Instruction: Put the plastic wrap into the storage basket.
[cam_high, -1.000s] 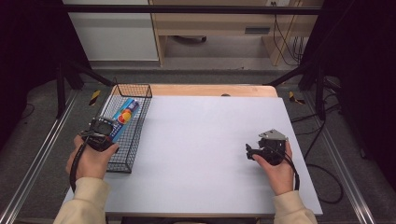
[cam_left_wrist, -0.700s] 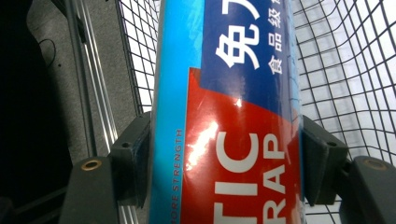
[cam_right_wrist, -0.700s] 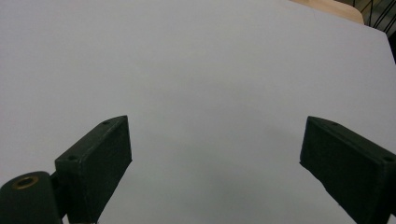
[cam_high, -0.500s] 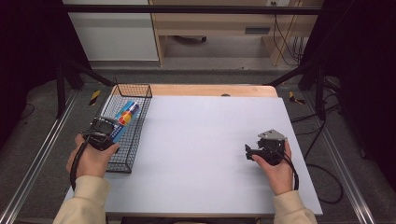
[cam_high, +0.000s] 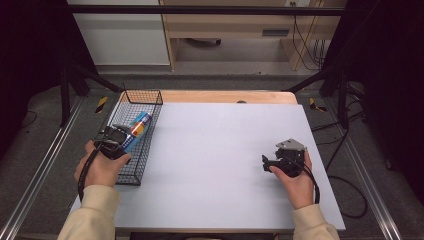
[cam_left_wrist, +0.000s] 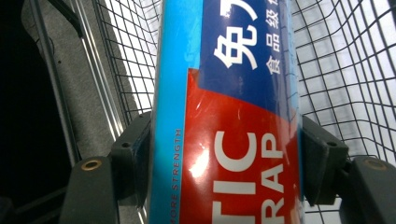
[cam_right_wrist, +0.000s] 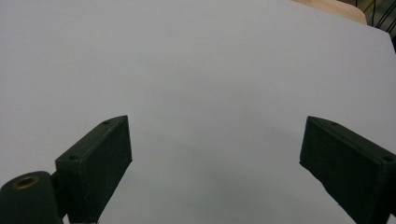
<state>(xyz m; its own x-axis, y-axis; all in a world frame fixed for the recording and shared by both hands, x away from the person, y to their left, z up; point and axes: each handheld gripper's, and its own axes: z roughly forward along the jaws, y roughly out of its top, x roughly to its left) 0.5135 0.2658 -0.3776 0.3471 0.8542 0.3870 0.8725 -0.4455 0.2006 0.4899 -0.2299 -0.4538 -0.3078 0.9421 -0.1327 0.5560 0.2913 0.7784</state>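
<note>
L gripper (cam_high: 121, 138) clamped on plastic wrap box (cam_left_wrist: 229, 116), held over wire basket (cam_high: 150, 95) at table's left edge, shifted slightly nearer vs. 1 s ago: likely lift-out under way. R gripper (cam_high: 267, 162) wide open, empty, on white tabletop (cam_high: 220, 150)

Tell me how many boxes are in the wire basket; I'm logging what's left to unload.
1: a plastic wrap box in the wire basket at the table's left edge, clamped by the left hand-held gripper. Nothing else shows inside.

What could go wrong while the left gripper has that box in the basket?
The left gripper clamps the plastic wrap box at one end, so the long box could tilt or slip. It sits inside the wire basket, so lifting at an angle might snag the rim.
</note>
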